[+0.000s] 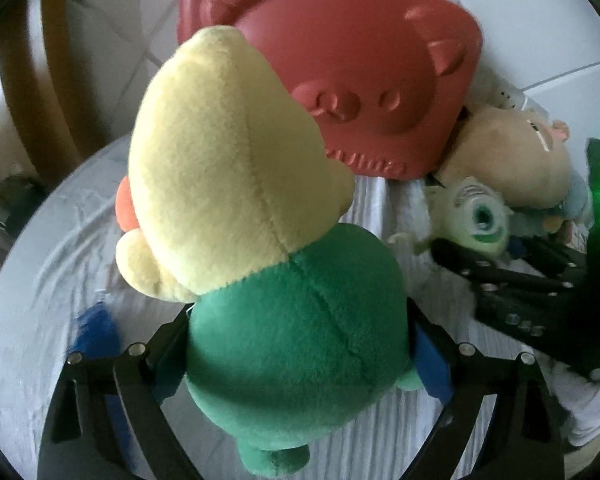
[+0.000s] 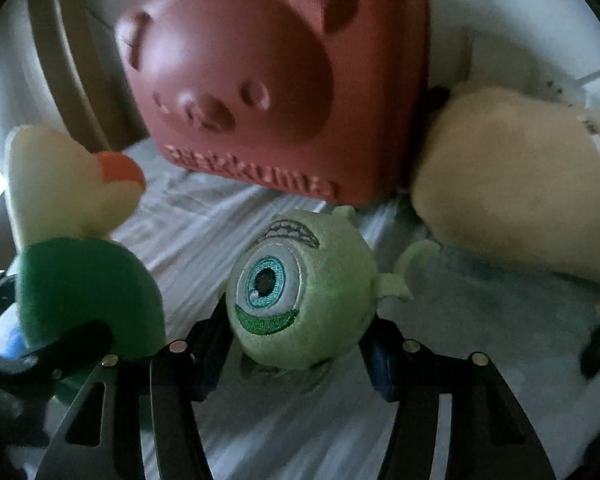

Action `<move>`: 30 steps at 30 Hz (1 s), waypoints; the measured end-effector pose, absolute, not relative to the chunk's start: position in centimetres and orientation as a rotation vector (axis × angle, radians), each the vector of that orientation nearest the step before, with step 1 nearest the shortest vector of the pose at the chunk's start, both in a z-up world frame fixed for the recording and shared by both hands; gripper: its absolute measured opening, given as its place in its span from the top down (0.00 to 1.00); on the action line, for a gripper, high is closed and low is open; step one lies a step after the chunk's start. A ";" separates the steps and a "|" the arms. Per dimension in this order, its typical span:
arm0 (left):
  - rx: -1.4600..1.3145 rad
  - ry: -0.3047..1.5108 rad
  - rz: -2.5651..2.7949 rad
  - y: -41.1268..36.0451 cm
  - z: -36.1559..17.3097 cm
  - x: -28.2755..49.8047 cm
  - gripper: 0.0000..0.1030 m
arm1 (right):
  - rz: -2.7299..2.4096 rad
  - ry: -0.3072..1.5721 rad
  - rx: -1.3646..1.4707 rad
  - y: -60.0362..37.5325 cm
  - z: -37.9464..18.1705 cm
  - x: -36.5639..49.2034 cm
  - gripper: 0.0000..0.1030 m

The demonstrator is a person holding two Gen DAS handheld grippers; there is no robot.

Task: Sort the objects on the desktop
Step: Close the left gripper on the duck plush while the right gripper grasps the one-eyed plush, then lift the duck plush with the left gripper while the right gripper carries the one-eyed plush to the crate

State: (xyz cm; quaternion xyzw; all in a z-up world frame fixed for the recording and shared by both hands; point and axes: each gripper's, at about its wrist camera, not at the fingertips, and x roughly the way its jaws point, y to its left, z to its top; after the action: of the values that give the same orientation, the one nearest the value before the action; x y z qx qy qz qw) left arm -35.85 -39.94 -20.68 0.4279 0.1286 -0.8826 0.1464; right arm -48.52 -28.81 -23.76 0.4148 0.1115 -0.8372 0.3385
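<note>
A plush duck (image 1: 260,240) with a pale yellow head, an orange beak and a green body fills the left wrist view. My left gripper (image 1: 300,344) is shut on its green body. The same duck (image 2: 80,264) shows at the left of the right wrist view. A small round green one-eyed monster plush (image 2: 300,292) sits between my right gripper's fingers, and my right gripper (image 2: 296,344) is shut on it. In the left wrist view that monster plush (image 1: 476,216) and the right gripper's black fingers (image 1: 512,280) appear at the right.
A red-brown bag embossed with a bear face (image 1: 352,80) (image 2: 276,80) stands behind both toys. A beige plush doll (image 1: 508,156) (image 2: 520,188) lies to its right. A wrinkled white cloth (image 1: 52,280) covers the table. A wooden chair back (image 1: 32,68) curves at the left.
</note>
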 end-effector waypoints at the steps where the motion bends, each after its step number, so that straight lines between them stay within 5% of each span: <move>1: 1.223 0.362 -2.545 -39.7 -20.1 -35.1 0.09 | -2.181 0.281 1.066 -28.3 -22.9 -47.9 0.44; 30: 1.049 0.257 -2.739 -22.0 -5.9 -18.7 0.09 | -2.405 0.218 0.796 -9.5 -3.8 -22.9 0.43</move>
State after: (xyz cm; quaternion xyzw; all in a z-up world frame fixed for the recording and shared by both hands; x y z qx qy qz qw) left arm -18.73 -22.02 -5.94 0.3544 0.0870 -0.9258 0.0985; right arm -22.86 -9.47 -3.76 0.2991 0.0820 -0.9038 0.2950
